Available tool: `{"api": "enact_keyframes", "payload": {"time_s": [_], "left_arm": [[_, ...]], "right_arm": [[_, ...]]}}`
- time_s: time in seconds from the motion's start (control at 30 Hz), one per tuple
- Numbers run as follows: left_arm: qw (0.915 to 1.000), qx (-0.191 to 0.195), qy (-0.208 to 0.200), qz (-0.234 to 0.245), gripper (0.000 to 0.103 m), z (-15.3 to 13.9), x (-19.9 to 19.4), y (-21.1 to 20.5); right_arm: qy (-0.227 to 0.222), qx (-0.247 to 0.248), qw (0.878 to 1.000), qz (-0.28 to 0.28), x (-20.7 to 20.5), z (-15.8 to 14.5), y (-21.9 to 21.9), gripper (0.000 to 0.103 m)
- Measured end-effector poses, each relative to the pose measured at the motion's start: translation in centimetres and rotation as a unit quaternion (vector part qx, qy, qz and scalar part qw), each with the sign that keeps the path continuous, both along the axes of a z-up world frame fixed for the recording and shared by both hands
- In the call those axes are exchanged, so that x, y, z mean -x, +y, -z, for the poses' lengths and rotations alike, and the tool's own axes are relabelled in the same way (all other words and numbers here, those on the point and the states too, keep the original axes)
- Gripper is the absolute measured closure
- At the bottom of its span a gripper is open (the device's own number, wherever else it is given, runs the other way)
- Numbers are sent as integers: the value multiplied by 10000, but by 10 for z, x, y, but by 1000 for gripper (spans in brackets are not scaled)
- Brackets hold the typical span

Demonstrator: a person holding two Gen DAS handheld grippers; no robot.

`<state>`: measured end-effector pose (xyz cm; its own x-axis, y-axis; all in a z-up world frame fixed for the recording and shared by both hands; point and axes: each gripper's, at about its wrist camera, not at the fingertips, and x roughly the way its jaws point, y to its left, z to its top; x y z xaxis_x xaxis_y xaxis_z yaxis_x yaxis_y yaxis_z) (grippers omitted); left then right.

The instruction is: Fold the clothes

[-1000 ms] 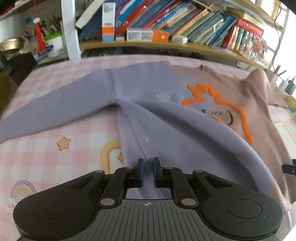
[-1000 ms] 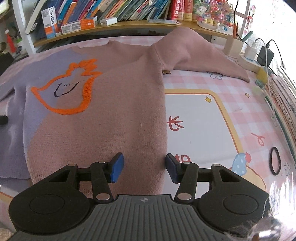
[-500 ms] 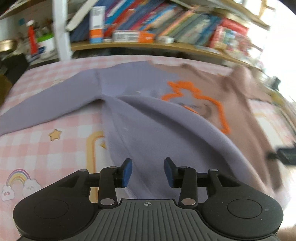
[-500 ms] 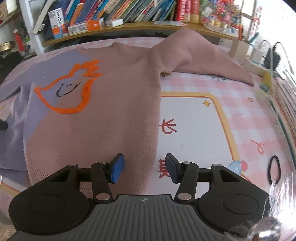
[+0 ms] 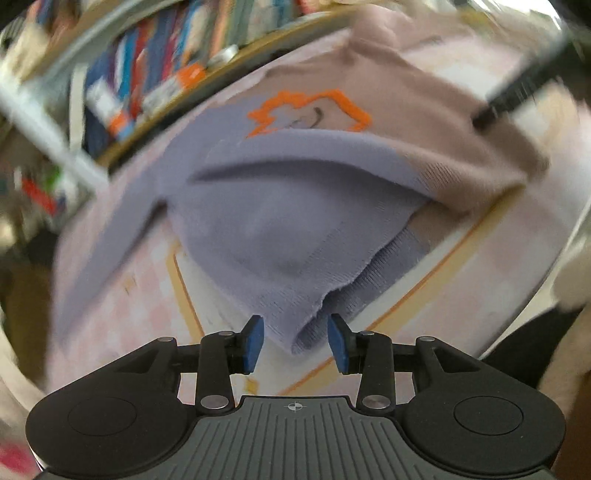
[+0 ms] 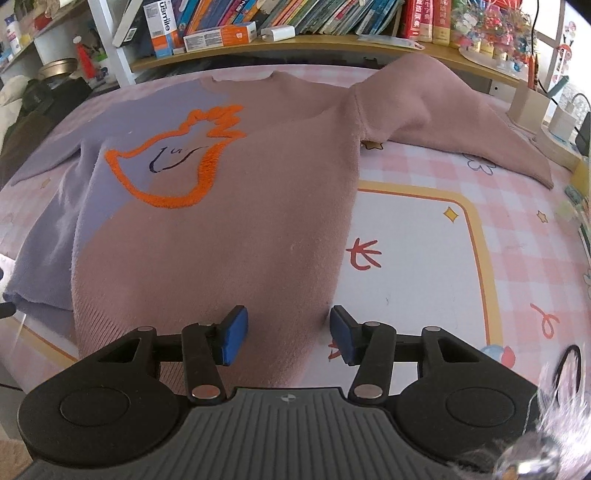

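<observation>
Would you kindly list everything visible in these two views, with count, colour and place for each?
sweater: one, lilac and dusty pink with an orange outline design, spread on the table cover, its lilac corner rumpled at the left gripper
table cover: one, pink check with a white panel framed in yellow, under the sweater
hair tie: one, black, on the cover at the right edge
books: many, mixed colours, on the wooden shelf behind
boxes: a few, white and orange, on the same shelf
charger: one, white, on the shelf
left gripper: black with blue pads, open at the lilac corner
right gripper: black with blue pads, open over the pink hem
</observation>
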<state>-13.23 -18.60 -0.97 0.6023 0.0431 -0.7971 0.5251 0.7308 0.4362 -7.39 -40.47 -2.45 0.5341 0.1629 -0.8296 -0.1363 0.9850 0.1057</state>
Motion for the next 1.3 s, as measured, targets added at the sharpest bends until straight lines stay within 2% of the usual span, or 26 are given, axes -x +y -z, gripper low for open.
{"api": "enact_keyframes", "payload": {"time_s": [0.1, 0.17, 0.2, 0.23, 0.27, 0.33, 0.4, 0.43, 0.47, 0.53, 0.57, 0.67, 0.73, 0.8, 0.87, 0.93, 1.07, 1.13, 1.2, 1.23, 1.3], "left_arm": [[9967, -455, -402, 534, 65, 8, 2, -15], [9944, -536, -547, 724, 68, 11, 0, -19], [9938, -523, -606, 776, 86, 12, -1, -20], [9945, -391, -678, 702, 95, 10, -1, -17], [9950, -243, -753, 612, 98, 8, -1, -13], [9947, 154, -959, 342, 98, -1, 0, -2], [9898, 753, -1202, -144, 99, -17, 2, 18], [9844, 1100, -1299, -452, 99, -26, 3, 31], [9752, 1503, -1396, -829, 99, -36, 5, 49], [9482, 2386, -1413, -1552, 99, -49, 9, 90], [9365, 2694, -1285, -1840, 99, -49, 11, 109], [9304, 2944, -719, -2060, 98, -27, 24, 132], [9475, 2667, -335, -1734, 98, -10, 32, 125], [9561, 2526, -143, -1479, 92, -5, 36, 120], [9631, 2394, 37, -1229, 92, -1, 39, 115], [9584, 2578, -82, -1221, 92, -11, 38, 127], [9365, 3126, -508, -1505, 85, -34, 18, 152], [9348, 3077, -494, -1704, 78, -26, -7, 151], [9334, 3007, -467, -1899, 61, -18, -31, 148], [9326, 2972, -454, -1997, 57, -14, -44, 147], [9306, 2901, -427, -2191, 55, -6, -68, 145]], "right_arm": [[-2, -30, 9998, 182, 5, 0, -1, 56], [-3, -11, 9997, 261, 10, -1, 1, 57], [-5, 5, 9996, 282, 11, -2, 2, 60], [-10, 37, 9996, 274, 12, -2, 3, 64], [-14, 69, 9996, 267, 13, -2, 3, 66], [-16, 98, 9995, 303, 13, -2, 3, 69], [-15, 109, 9993, 371, 13, -2, 3, 74], [-25, 138, 9991, 405, 13, -2, 3, 74], [-40, 185, 9988, 446, 12, -3, 3, 75], [-58, 253, 9983, 519, 11, -3, 3, 75], [-61, 269, 9981, 551, 11, -3, 4, 75], [-82, 386, 9974, 608, 10, -2, 9, 75], [-74, 468, 9966, 678, 10, -3, 12, 75], [-49, 509, 9960, 730, 12, -4, 14, 75], [-31, 547, 9955, 768, 14, -4, 16, 74], [-28, 580, 9951, 805, 17, -5, 18, 74], [-29, 580, 9942, 900, 22, -6, 20, 74], [-14, 570, 9939, 945, 24, -5, 21, 74], [13, 552, 9937, 977, 25, -4, 22, 74], [8, 556, 9936, 986, 26, -4, 23, 74], [-2, 554, 9931, 1029, 26, -4, 23, 74]]}}
